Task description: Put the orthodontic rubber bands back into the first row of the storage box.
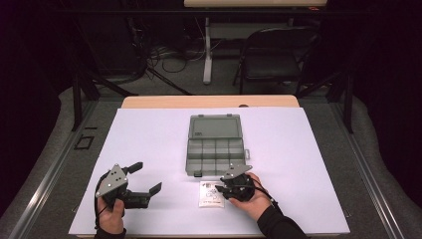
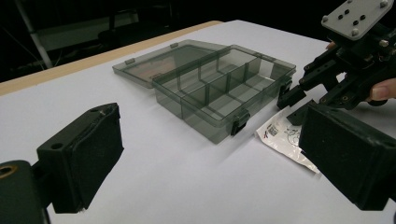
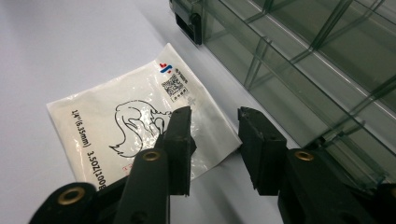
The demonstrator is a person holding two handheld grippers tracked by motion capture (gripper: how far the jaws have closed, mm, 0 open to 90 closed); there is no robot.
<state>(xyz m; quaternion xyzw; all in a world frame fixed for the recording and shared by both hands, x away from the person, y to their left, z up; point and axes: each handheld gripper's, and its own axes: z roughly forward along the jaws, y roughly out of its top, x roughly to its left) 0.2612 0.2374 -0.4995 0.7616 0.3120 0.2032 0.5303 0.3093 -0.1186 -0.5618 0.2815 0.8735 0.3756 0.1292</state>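
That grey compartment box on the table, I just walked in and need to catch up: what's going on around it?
A person works at a white-covered table with a claw in each hand. The compartment box lies open, lid flat behind it, its compartments looking empty. The right claw is down at a small white packet lying just in front of the box; one jaw rests over the packet's edge, the other beside it, not yet clamped. The left claw waits wide open off to the left, holding nothing.

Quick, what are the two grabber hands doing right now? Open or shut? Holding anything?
Left gripper: open wide, holding nothing.
Right gripper: open, jaws partly closed over the edge of the small white packet; not gripping it.
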